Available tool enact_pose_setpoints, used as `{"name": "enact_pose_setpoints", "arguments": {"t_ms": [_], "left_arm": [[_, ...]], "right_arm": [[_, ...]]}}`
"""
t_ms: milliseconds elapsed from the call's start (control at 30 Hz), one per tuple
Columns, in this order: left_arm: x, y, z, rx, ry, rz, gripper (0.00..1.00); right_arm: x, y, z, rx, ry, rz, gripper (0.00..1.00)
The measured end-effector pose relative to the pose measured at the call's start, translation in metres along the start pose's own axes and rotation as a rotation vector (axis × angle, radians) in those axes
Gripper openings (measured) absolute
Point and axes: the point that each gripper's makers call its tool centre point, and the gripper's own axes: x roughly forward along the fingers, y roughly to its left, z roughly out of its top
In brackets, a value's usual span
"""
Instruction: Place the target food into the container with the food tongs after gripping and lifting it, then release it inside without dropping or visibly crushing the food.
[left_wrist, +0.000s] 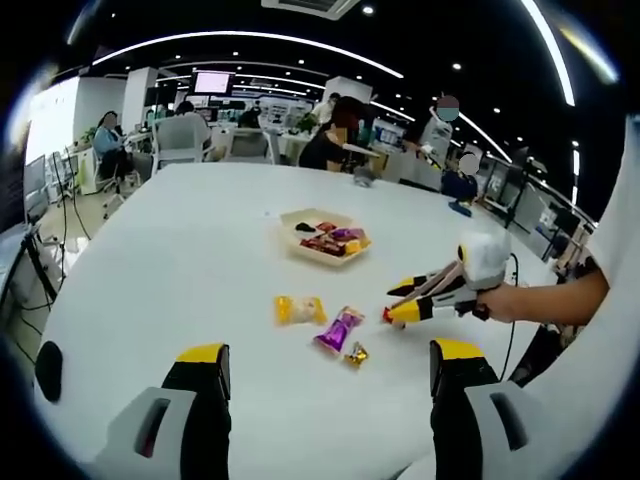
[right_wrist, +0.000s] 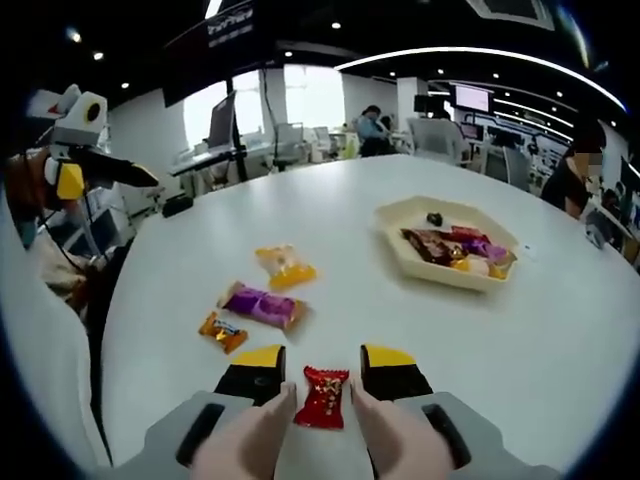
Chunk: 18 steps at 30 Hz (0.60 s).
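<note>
Red candy (right_wrist: 324, 396) is lying on the white worktop (right_wrist: 400, 320) between the right gripper's (right_wrist: 324, 372) spread fingers. Left gripper (left_wrist: 330, 362) is hovering with fingers spread, and the tray (right_wrist: 446, 243) is sitting toward the far edge.

Open table (right_wrist: 560, 340) around tray (right_wrist: 400, 250); three wrapped snacks (right_wrist: 262, 306) leftward

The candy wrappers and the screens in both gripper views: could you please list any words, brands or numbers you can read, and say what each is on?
No text can be read.
Red candy wrapper between the right gripper jaws: gold printing, too blurred.
Purple wrapper, orange wrapper, yellow wrapper: no readable print.
Wrapped candies in the tray: too small.
Dark ceiling sign: pale lettering, blurred.
Monitor: bright, unreadable.
</note>
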Motion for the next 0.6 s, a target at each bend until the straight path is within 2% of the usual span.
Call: {"name": "enact_pose_setpoints", "arguments": {"t_ms": [333,467,500,533,600], "left_arm": [[-0.0001,0.0004,0.0011,0.008,0.004,-0.001,0.81],[-0.0001,0.0011,0.0009,0.007,0.004,-0.001,0.81],[-0.0001,0.0011,0.0007,0.006,0.005,-0.001,0.81],[-0.0001,0.0011,0.0006,0.006,0.005,-0.001,0.81],[-0.0001,0.0011,-0.0003,0.002,0.005,-0.003,0.81]], "right_arm": [[0.0016,-0.0006,-0.003,-0.004,0.004,0.002,0.29],[0.002,0.0,-0.006,-0.004,0.021,-0.003,0.22],[0.0012,-0.0029,-0.0062,-0.027,0.023,-0.025,0.21],[0.0014,0.0003,-0.0068,-0.053,0.022,-0.016,0.2],[0.0013,-0.0003,-0.0069,-0.053,0.023,-0.02,0.2]]}}
